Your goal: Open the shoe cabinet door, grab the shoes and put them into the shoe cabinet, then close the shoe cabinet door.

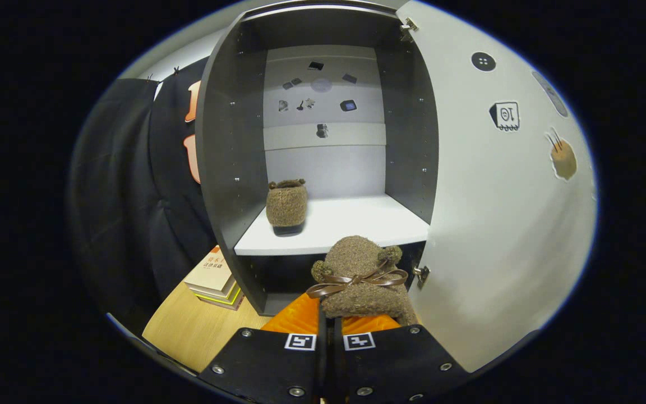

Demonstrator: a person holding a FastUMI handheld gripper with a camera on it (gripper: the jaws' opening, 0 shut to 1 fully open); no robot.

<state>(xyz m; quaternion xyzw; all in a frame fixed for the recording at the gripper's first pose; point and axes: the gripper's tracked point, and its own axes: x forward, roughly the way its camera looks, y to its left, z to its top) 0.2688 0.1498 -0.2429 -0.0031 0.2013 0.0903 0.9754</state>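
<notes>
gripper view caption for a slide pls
Tongs shut on fuzzy brown slipper before open grey cabinet, its mate already shelved.

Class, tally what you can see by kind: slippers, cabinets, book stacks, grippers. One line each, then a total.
Fuzzy brown slippers: 2, one on the shelf, one in the gripper fingers
Shoe cabinet: 1
Stack of books: 1
Gripper: 1
Total: 5

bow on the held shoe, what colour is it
Dark brown and glossy, a ribbon bow on the fuzzy tan-brown shoe clamped in the tool; gripper view shows it best.
</notes>
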